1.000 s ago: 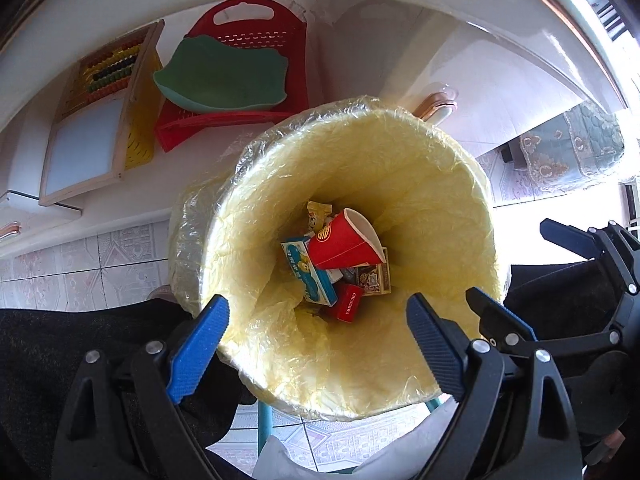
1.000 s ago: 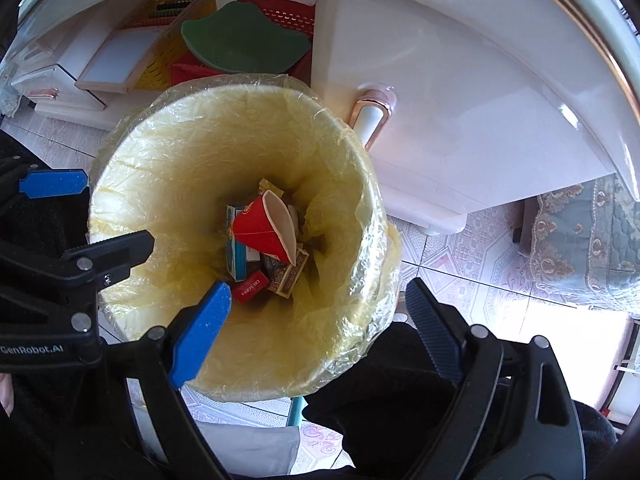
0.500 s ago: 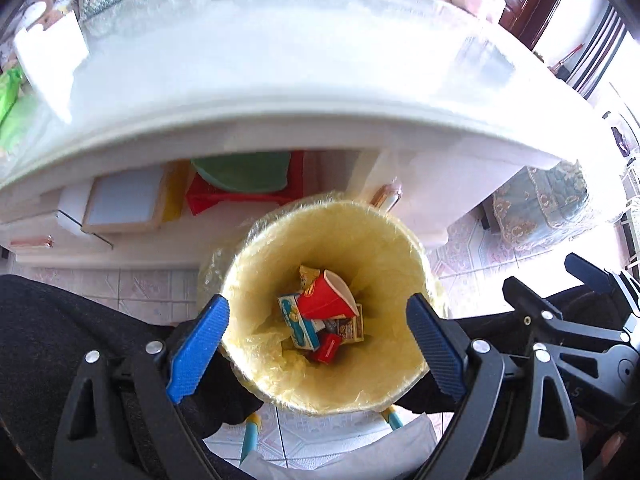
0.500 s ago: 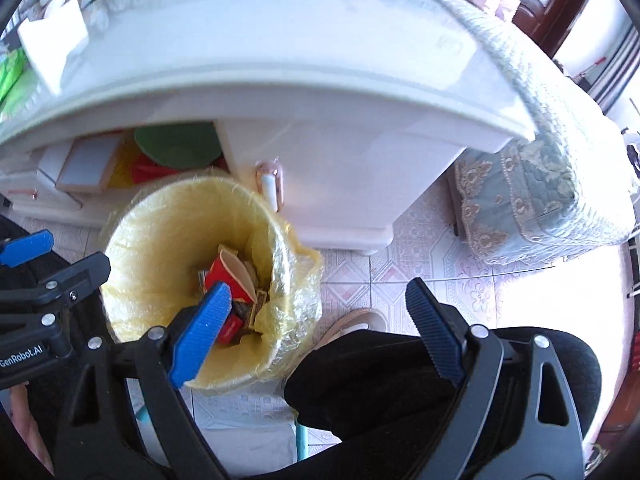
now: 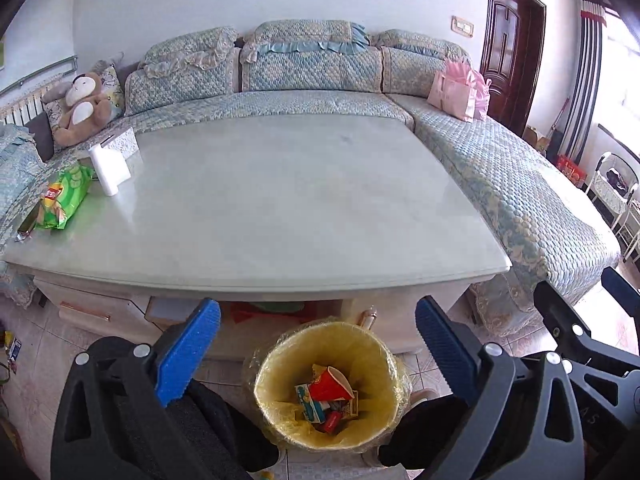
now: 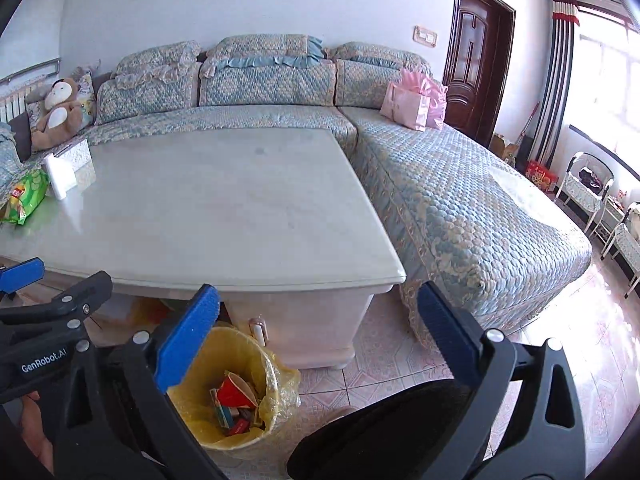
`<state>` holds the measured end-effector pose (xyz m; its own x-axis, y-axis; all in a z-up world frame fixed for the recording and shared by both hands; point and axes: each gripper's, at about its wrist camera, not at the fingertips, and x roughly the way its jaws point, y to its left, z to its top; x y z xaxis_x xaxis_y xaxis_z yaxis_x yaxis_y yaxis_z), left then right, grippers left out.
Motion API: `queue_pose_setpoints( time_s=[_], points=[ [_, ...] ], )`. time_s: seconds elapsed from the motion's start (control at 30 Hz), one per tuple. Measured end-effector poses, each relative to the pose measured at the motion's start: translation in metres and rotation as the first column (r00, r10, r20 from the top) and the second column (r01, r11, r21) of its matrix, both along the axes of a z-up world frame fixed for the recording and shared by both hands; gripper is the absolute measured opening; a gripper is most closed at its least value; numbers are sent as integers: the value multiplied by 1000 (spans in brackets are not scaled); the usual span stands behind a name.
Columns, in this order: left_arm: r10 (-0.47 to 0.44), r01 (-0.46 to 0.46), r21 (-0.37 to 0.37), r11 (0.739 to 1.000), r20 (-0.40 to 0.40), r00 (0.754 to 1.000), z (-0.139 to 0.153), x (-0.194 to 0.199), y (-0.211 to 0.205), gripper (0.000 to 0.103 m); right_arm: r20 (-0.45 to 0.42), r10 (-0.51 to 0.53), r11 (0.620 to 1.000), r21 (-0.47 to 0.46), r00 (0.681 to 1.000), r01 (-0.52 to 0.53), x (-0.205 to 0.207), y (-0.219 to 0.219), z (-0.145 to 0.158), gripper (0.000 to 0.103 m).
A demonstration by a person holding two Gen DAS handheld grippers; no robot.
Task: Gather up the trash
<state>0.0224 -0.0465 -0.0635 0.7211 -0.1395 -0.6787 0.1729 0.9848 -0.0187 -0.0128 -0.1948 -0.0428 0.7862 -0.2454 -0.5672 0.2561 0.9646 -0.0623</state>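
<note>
Both jaws wide apart, empty: left gripper point(image 5: 316, 346) & right gripper point(image 6: 318, 328). Trash left, I think: green crinkly chip bag point(image 5: 62, 196), far left of frame on pale glossy desk point(image 5: 280, 200). Light, soft, slippery; pinch a flat end. Yellow-lined bin point(image 5: 384, 364) at bottom center.

One bin point(image 5: 280, 432); one red cup point(image 5: 326, 386); perhaps three cartons; one chip bag point(image 5: 62, 196); one teddy point(image 5: 80, 106).

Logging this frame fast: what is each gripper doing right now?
Left gripper: open, holding nothing.
Right gripper: open, holding nothing.
</note>
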Motion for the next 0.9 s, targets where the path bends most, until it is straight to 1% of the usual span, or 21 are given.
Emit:
queue_pose_setpoints(
  time_s=[0.17, 0.23, 0.33, 0.37, 0.47, 0.6, 0.7, 0.8, 0.9],
  points=[
    [37, -40, 47, 998, 66, 997, 41, -25, -5, 96, 95, -15, 1000, -1, 995, 15, -22, 0, 34, 97],
    [38, -41, 36, 999, 87, 995, 54, -35, -3, 96, 124, -22, 1000, -4, 992, 23, -30, 2, 45, 97],
    [48, -46, -22, 999, 83, 995, 67, -44, 4, 96, 152, -35, 999, -11, 988, 37, -43, 5, 58, 97],
    [55, -52, -35, 998, 87, 995, 70, -47, 6, 96, 161, -32, 999, -14, 986, 35, -47, 7, 62, 97],
    [93, -92, -11, 996, 102, 990, 76, -55, 8, 96, 171, -43, 999, -24, 984, 47, -54, 9, 68, 97],
    [88, -88, -1, 996, 137, 987, 81, -65, 10, 96, 177, -52, 998, -18, 983, 56, -59, 8, 69, 97],
    [62, -67, 26, 997, 156, 986, 82, -72, 3, 96, 177, -56, 998, -2, 983, 57, -61, 8, 68, 97],
    [64, -73, 49, 996, 167, 984, 81, -77, -2, 96, 175, -65, 998, -9, 982, 68, -63, 9, 68, 97],
    [60, -66, 33, 997, 159, 985, 82, -78, 0, 96, 172, -65, 998, 2, 983, 65, -64, 9, 67, 97]
  ],
)
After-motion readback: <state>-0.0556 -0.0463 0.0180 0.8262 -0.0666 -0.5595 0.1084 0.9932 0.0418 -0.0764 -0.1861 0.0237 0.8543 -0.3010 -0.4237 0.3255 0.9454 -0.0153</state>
